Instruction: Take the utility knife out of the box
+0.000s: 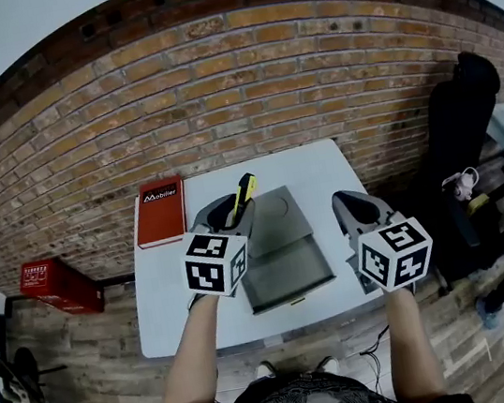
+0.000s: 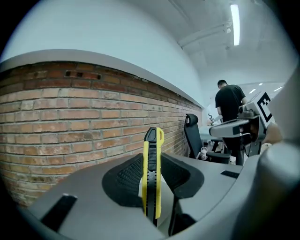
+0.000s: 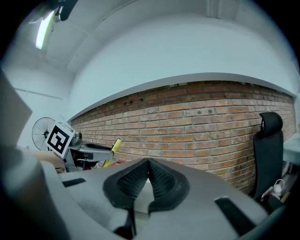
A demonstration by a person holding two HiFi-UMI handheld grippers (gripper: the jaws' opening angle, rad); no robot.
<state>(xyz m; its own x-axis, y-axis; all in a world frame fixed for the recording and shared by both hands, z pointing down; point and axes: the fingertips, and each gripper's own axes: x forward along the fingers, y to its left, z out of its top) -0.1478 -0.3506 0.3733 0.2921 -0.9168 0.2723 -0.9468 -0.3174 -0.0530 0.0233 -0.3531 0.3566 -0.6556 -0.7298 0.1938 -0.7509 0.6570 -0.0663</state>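
While I hold both tools over the white table (image 1: pixel 169 306), the left gripper (image 1: pixel 235 211) is clamped on the utility knife (image 1: pixel 244 193). The knife is yellow with a black slider and stands upright between the pads, tip toward the brick wall (image 1: pixel 234 85). It is outside the grey box (image 1: pixel 287 274), in the air over that box's far left edge. The box lies open at mid-table, between the two grippers. The right gripper (image 1: pixel 348 205), just right of the box, has its jaws pressed together on nothing. A red book (image 1: pixel 161 212) lies flat at the table's far left corner, just beyond the left gripper. A red crate (image 1: pixel 57 285) sits on the floor to the left. A black office chair (image 1: pixel 460 129) stands right of the table. A person in black (image 2: pixel 229 101) stands far off in the left gripper view.
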